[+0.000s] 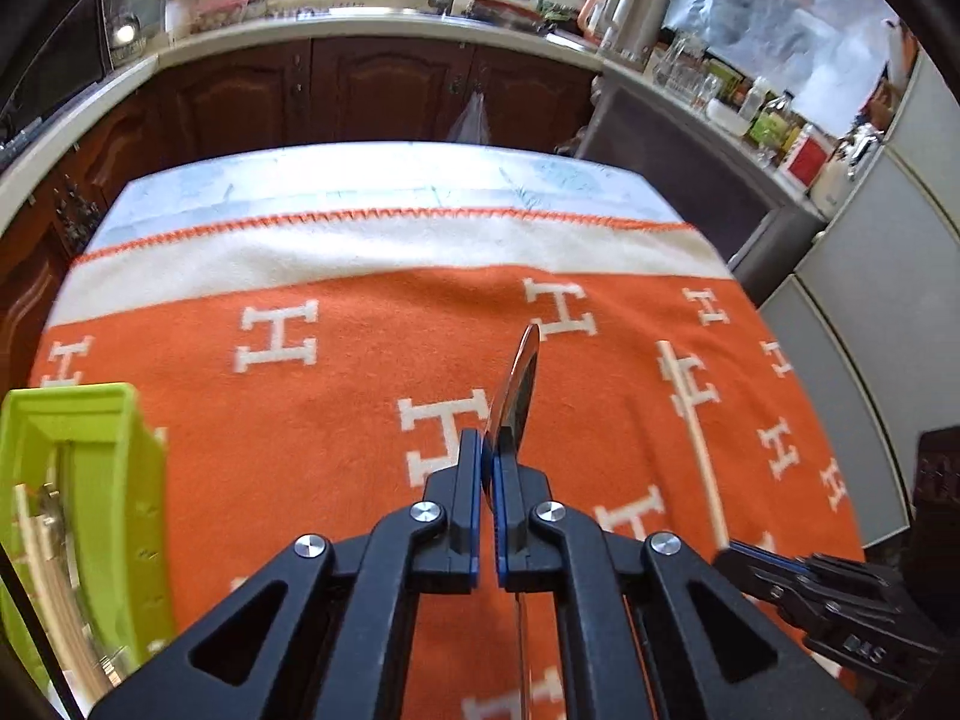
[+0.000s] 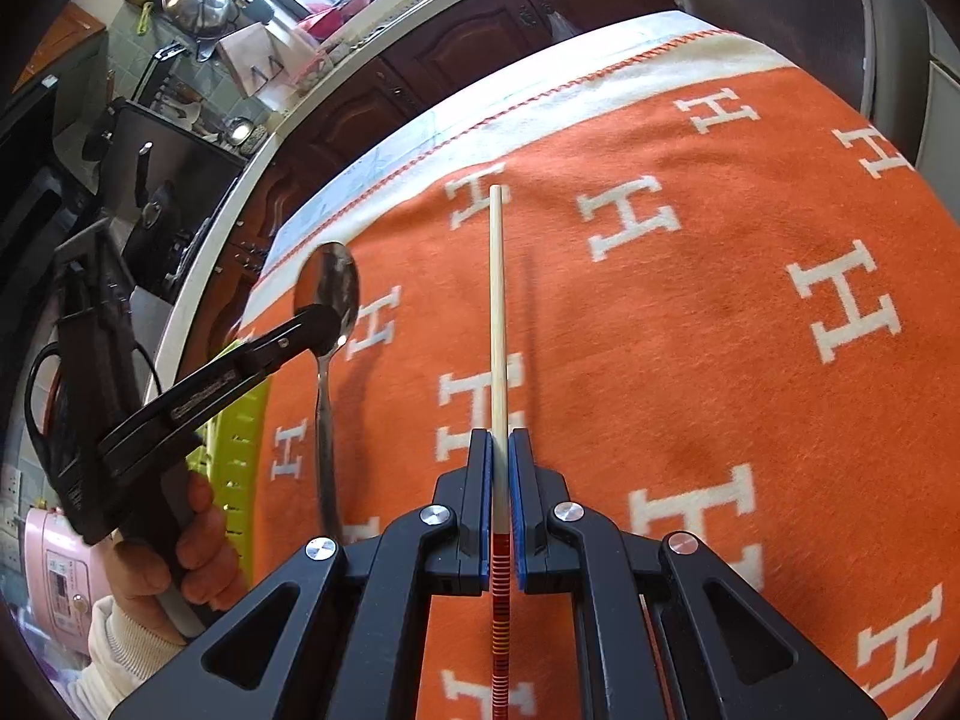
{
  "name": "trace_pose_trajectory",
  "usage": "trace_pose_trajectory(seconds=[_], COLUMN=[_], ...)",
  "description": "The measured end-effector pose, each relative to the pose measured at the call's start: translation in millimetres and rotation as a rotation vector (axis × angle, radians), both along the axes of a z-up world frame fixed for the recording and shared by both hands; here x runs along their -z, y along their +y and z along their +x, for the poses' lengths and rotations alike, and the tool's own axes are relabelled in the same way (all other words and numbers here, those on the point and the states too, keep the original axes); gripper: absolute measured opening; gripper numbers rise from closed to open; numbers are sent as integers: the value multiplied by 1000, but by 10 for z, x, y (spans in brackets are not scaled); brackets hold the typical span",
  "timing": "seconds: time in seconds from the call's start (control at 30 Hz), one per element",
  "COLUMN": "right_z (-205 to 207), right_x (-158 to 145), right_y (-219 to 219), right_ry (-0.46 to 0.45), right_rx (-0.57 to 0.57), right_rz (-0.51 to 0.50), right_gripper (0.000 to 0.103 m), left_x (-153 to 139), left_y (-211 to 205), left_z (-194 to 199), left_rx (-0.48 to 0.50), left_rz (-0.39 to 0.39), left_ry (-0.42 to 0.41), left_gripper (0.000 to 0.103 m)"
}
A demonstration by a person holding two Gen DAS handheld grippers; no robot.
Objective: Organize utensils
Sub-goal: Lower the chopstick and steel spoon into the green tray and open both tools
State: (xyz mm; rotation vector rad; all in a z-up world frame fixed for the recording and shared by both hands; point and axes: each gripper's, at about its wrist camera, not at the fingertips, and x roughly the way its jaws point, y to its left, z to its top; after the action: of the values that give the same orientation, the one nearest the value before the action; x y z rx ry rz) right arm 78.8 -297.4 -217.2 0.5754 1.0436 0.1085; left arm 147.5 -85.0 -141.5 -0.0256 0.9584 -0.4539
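My left gripper is shut on a metal spoon, gripping it near the neck. The bowl stands edge-on ahead of the fingers and the handle runs back under them. In the right wrist view the same spoon hangs above the cloth, handle down, in the left gripper. My right gripper is shut on a pale chopstick with a red striped end, which points forward over the cloth. The chopstick and right gripper also show at the right of the left wrist view. A lime green utensil basket holding several utensils stands at the left.
An orange blanket with white H marks covers the table, and its cream border and the table's far edge lie ahead. Dark kitchen cabinets and crowded counters surround it. A hand grips the left tool, near the green basket and a pink appliance.
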Motion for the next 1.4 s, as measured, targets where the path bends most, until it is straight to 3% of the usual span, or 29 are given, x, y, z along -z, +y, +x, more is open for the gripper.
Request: trace_pose_trajectory(seconds=[0.37,0.5,0.7,0.8,0.97,1.17,1.4], right_z=[-110,-134,-99,-27,248,497,707], right_x=[-498,-690,-874,-941,-906,-722,-430], right_y=[620,973,1644,1949,2339,2651,2815], right_ry=[-81,-98,-101,-94,-34,31,103], right_rx=[-144,-227,-364,-399,-393,-383,-369], right_rz=[8,14,21,40,96,109,115], right_gripper=[4,4,4,4,4,5,6], left_x=[-793,-1058,-1296,-1260,-956,-544,-450], left_y=[807,1106,1539,1698,1846,1927,1888], left_z=[-693,-952,-1189,-1212,-1132,-870,-767], left_rx=[-91,-137,-239,-286,-321,-323,-322], left_rz=[-67,-44,65,136,261,266,295], left_ry=[-118,-148,-175,-176,-132,-47,-59], left_gripper=[1,1,1,1,1,1,6])
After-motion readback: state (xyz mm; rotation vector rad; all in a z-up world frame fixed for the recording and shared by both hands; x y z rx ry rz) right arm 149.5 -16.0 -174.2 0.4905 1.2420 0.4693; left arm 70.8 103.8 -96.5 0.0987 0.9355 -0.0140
